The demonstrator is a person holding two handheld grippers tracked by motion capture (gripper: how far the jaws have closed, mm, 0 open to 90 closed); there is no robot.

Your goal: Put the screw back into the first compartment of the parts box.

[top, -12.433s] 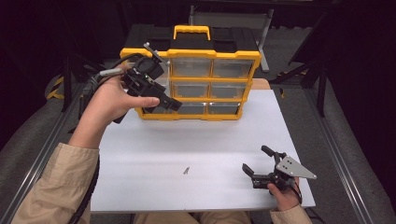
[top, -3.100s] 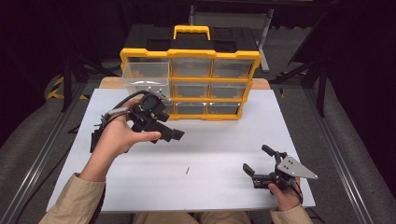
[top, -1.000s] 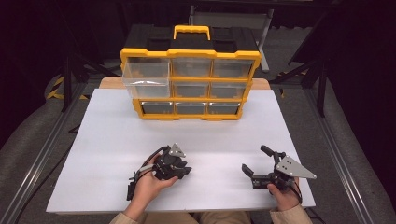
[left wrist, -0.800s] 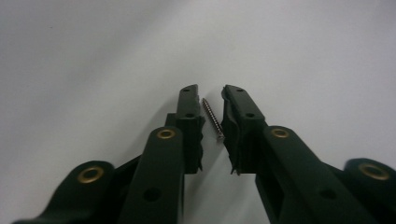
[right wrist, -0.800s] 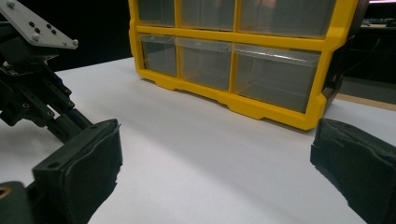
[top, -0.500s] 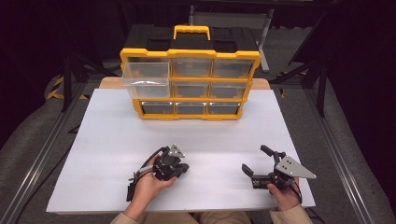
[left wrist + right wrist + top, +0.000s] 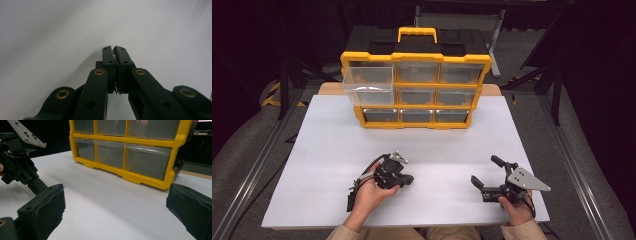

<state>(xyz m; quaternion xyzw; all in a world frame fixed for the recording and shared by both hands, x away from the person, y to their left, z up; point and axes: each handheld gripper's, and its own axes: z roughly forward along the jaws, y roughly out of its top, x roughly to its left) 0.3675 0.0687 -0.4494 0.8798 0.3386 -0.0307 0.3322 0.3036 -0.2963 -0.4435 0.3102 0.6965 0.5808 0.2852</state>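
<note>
Two grippers rest low: left gripper (image 7: 404,180) clamped shut on nothing, right gripper (image 7: 484,172) wide; the pulled-out drawer (image 7: 368,82) at eleven o'clock might snag a careless reach.

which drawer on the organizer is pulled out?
The top-left drawer: it juts forward of the yellow organizer frame, while the other drawers sit flush.

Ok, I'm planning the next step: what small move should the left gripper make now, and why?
Probably lift the left gripper straight up off the table. Its jaws are shut, down at the surface, and the top-left drawer of the yellow organizer stands pulled out, likely its target.
</note>
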